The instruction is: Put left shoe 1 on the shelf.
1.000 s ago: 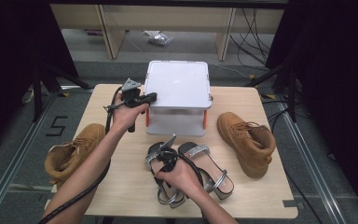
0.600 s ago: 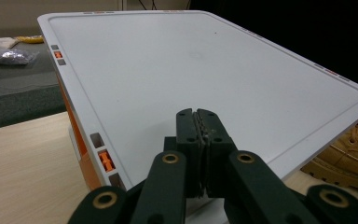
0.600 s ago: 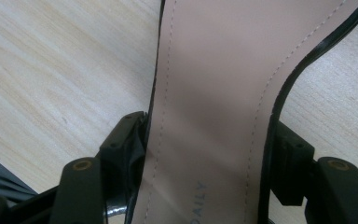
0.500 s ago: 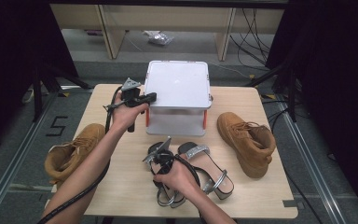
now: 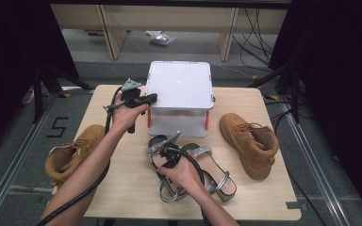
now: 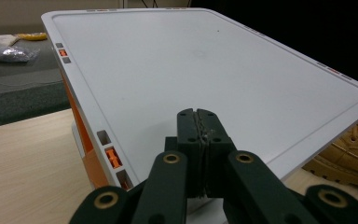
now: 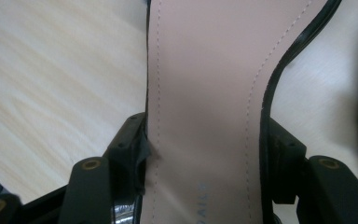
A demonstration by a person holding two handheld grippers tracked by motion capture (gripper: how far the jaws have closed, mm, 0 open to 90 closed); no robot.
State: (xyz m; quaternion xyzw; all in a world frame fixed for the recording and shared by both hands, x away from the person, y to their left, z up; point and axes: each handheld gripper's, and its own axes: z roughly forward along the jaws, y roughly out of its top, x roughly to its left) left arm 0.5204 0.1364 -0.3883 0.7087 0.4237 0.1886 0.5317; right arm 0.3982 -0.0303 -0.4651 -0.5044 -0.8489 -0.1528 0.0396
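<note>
Black right gripper [image 7: 205, 158] seemingly pinching sandal [image 7: 200, 93]; left gripper [image 6: 199, 140] pressed together.

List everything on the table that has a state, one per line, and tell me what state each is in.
White box: lid shut, upright at the table's far middle.
Left gripper: shut, empty, over the lid's near edge.
Right gripper: jaws closing across the left sandal's sole.
Left sandal: flat on the table, between those jaws.
Right sandal: flat, untouched.
Left boot: upright at the left edge.
Right boot: upright, on the right.
</note>
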